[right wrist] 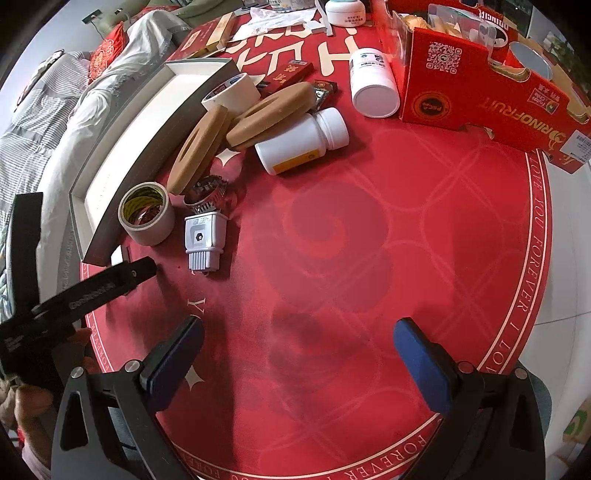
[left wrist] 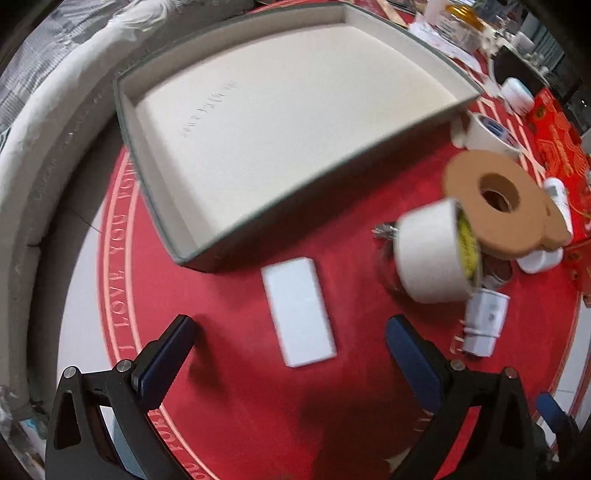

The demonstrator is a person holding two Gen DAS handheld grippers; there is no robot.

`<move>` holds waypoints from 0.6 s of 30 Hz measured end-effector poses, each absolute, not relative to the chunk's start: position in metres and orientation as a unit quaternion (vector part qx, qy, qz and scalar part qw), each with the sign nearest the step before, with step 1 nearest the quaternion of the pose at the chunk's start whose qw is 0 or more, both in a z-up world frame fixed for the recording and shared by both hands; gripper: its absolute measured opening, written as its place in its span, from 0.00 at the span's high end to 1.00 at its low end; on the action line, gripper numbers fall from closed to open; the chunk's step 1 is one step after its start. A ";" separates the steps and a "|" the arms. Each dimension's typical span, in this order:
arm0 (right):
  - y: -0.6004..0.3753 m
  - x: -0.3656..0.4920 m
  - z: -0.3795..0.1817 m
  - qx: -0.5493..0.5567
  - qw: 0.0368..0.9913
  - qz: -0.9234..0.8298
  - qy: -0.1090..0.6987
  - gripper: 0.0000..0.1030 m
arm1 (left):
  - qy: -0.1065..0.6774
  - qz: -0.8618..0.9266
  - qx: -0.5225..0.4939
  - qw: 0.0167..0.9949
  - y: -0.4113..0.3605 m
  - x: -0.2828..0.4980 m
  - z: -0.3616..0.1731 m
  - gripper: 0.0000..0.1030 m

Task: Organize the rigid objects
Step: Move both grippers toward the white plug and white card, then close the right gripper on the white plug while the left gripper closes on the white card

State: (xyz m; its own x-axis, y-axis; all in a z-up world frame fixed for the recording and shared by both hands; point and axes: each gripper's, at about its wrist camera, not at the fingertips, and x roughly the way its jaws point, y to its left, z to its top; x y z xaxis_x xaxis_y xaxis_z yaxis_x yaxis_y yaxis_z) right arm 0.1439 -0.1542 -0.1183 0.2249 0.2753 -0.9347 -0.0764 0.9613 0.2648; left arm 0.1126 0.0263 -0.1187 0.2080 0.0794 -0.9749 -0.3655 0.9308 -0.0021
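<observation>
On the red round mat (right wrist: 369, 258), a shallow grey box (left wrist: 159, 221) with a white lining sits near the left edge, nothing inside it. Just before its near wall lies a white flat block (left wrist: 299, 310), between the spread fingers of the left gripper (left wrist: 291, 354). Tape rolls (right wrist: 147, 214), white bottles (right wrist: 299, 144) and a plug (right wrist: 203, 240) cluster beside the box. The right gripper (right wrist: 295, 354) hovers with fingers apart, holding nothing.

A round red cloth (right wrist: 388, 229) with pale swirl patterns and a ring of white lettering near its edge covers the table. Beyond its far left side lies a bed with rumpled white and grey striped bedding (right wrist: 33, 122) and a red patterned cushion (right wrist: 107, 55). A pale wall (right wrist: 51, 33) rises behind the bed. At the right, light tiled floor (right wrist: 569, 280) shows past the cloth's rim. The light is soft and even.
</observation>
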 end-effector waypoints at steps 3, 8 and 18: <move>-0.153 0.146 -0.118 0.081 0.780 0.110 0.611 0.00 | 0.602 0.159 -0.123 0.773 0.045 0.111 -0.119 0.00; -0.132 0.161 -0.120 0.079 0.779 0.121 0.610 0.00 | 0.600 0.155 -0.125 0.775 0.057 0.109 -0.120 0.00; -0.072 0.196 -0.135 -0.008 0.780 0.114 0.615 0.00 | 0.589 0.148 -0.114 0.786 0.038 0.104 -0.122 0.00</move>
